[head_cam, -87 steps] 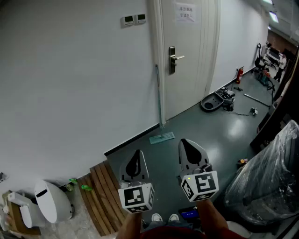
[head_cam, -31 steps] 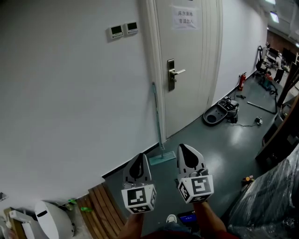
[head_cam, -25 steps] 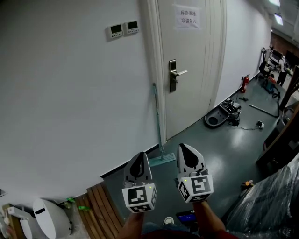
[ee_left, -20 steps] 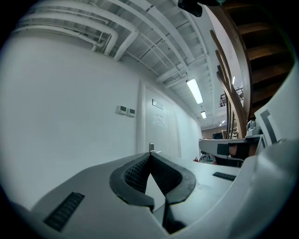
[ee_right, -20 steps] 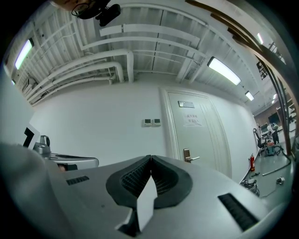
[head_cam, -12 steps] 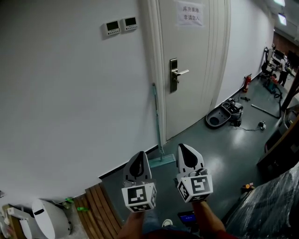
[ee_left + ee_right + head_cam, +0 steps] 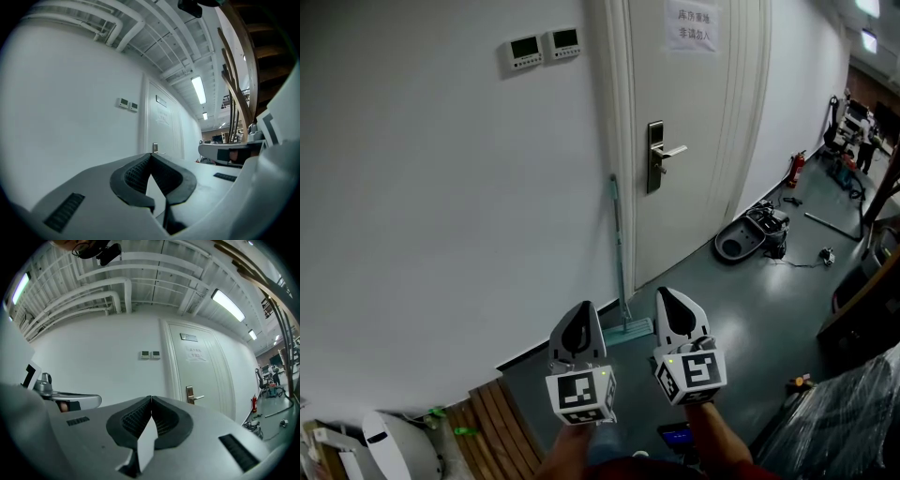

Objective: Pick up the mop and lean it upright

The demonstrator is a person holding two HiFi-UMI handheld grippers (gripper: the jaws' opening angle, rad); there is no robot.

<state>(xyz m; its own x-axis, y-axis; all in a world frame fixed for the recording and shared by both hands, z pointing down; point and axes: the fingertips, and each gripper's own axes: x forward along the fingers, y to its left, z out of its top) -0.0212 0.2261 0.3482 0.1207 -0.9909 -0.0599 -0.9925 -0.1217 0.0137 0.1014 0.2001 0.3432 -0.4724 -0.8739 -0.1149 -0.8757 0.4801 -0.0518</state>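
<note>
Mop point(image 7: 619, 246), slim teal pole, flat head, leans on smooth wall point(image 7: 441, 187); left claw point(image 7: 150, 155) and right claw point(image 7: 151, 398) both closed.

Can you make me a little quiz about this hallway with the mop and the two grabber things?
1. True or false: the mop is lying down flat.
2. What do the fingers of the right gripper hold? A) the mop B) nothing C) a bucket
3. Fill in: the mop leans just beside the white ____.
Key: 1 false, it stands upright; 2 B; 3 door.
</note>
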